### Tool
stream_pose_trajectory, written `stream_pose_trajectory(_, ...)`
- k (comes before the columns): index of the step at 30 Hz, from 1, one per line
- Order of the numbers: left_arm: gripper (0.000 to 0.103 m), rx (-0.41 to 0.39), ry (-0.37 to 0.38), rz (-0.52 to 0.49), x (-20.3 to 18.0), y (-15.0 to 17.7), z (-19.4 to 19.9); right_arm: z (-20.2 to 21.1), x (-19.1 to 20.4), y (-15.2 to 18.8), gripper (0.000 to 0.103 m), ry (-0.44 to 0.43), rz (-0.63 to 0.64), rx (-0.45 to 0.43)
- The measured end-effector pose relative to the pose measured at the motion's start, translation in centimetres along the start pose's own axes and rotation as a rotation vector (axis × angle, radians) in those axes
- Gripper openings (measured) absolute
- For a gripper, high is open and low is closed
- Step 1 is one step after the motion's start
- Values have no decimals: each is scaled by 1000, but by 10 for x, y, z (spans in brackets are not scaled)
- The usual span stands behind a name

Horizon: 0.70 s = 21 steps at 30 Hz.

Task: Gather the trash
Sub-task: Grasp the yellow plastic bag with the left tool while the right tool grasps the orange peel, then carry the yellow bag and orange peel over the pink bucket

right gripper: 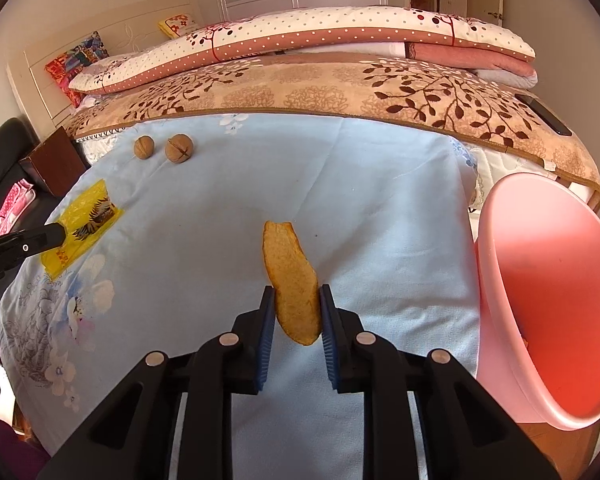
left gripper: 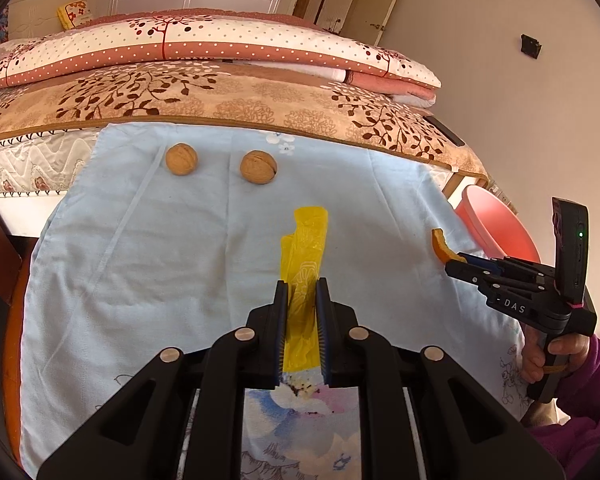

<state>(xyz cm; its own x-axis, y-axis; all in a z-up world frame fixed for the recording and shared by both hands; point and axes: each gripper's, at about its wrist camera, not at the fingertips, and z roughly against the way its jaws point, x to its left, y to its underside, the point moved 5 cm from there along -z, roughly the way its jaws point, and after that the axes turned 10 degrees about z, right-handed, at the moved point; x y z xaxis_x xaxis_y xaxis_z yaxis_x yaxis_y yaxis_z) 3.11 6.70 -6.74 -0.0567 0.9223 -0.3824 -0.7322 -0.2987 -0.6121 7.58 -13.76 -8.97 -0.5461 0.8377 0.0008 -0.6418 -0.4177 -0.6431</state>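
A bedroom: a surface [right gripper: 380, 200] covered with a light blue floral cloth stands against a bed [right gripper: 300, 92] piled with folded patterned quilts.

Landmark: the pink bin [right gripper: 548, 280], standing at the surface's right edge, its mouth tilted toward the cloth.

- Right tongs [right gripper: 296, 312]: closed narrow on an orange peel [right gripper: 292, 276]. The peel stands up out of the jaws, just left of the bin; in the left wrist view it is clear of the cloth edge.
- Left tongs [left gripper: 303, 312]: closed narrow on a yellow plastic wrapper [left gripper: 306, 248]. The wrapper is well left of the bin. Whether its far end touches the cloth cannot be told.
- Two walnuts [right gripper: 164, 148]: on the cloth, side by side and apart from each other, far left of the bin, near the bed-side edge. The walnut nearer the bin shows a split shell.
- A dark phone [right gripper: 544, 114] lies on the bed's brown blanket, beyond the bin.
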Motion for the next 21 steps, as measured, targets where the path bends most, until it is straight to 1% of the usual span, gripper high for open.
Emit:
stream_pose_trajectory(6,13,-12,47,-11,-29,-8,-8,23,-3,-1,21,-4,-38,-44)
stream_pose_trajectory(10,13,-10,74,-39,-52,-12,-14,39,-9,-1,21,7,-68,-74)
stream_pose_trajectory(21,13,-33,140,-165,-125,-21,-29,71,-43,8,21,61,-167,-128)
